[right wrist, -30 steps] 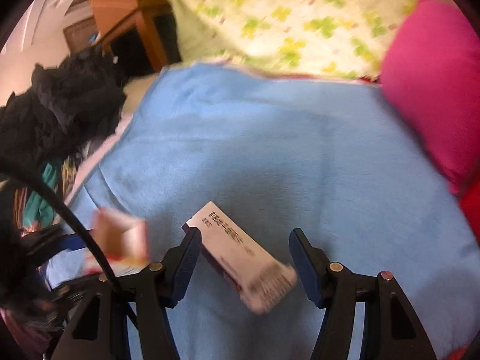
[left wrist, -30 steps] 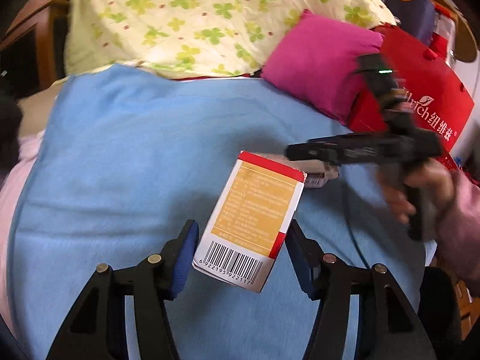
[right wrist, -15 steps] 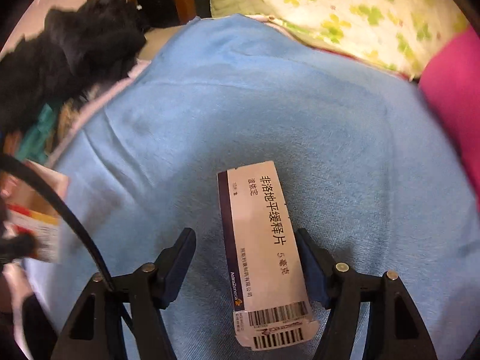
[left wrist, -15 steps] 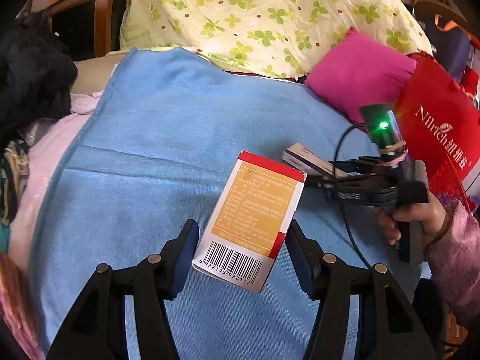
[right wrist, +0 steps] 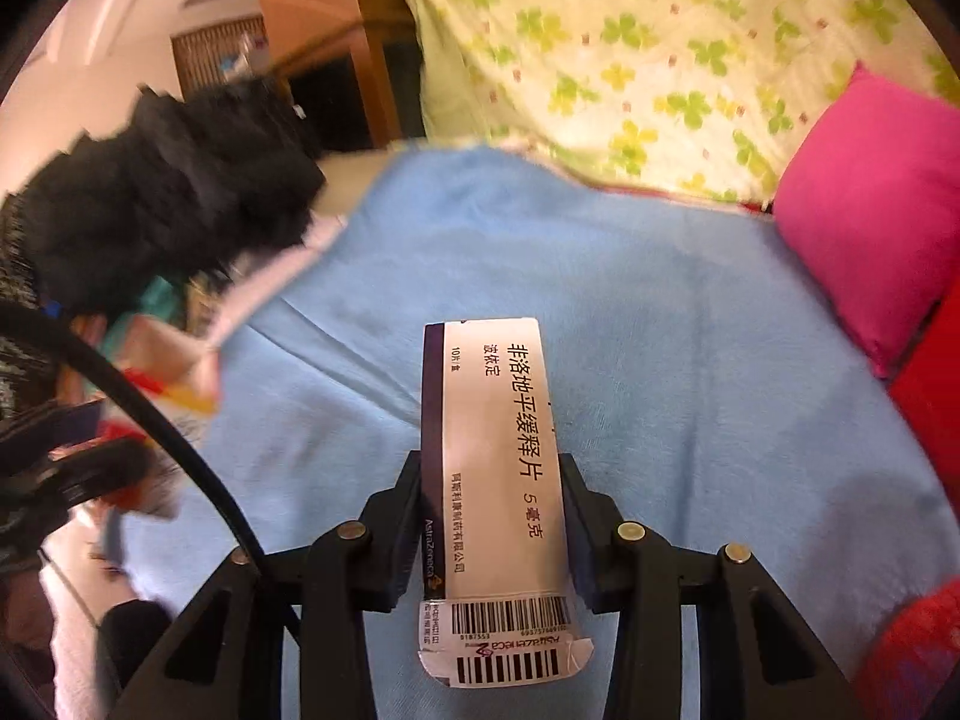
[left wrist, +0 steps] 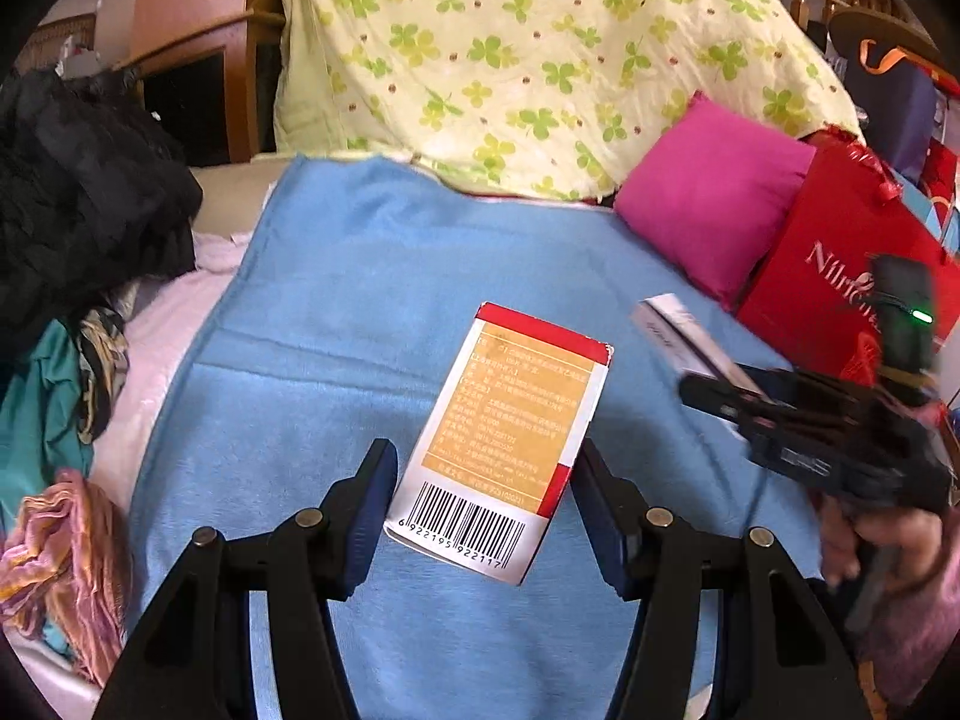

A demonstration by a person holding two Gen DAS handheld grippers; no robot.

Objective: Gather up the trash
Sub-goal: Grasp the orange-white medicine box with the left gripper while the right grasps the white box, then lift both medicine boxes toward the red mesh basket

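Now: two cartons in hand

Left gripper: clamped on an orange carton, barcode end nearest the camera, red-edged end pointing ahead, above the blue blanket.

Right gripper: clamped on a narrow white carton, purple stripe along its left side, torn barcode flap hanging behind the fingers.

Ahead, right of both: pink cushion. Ahead: clover-print quilt.

White box: "AstraZeneca"; orange box: 6922195922117.
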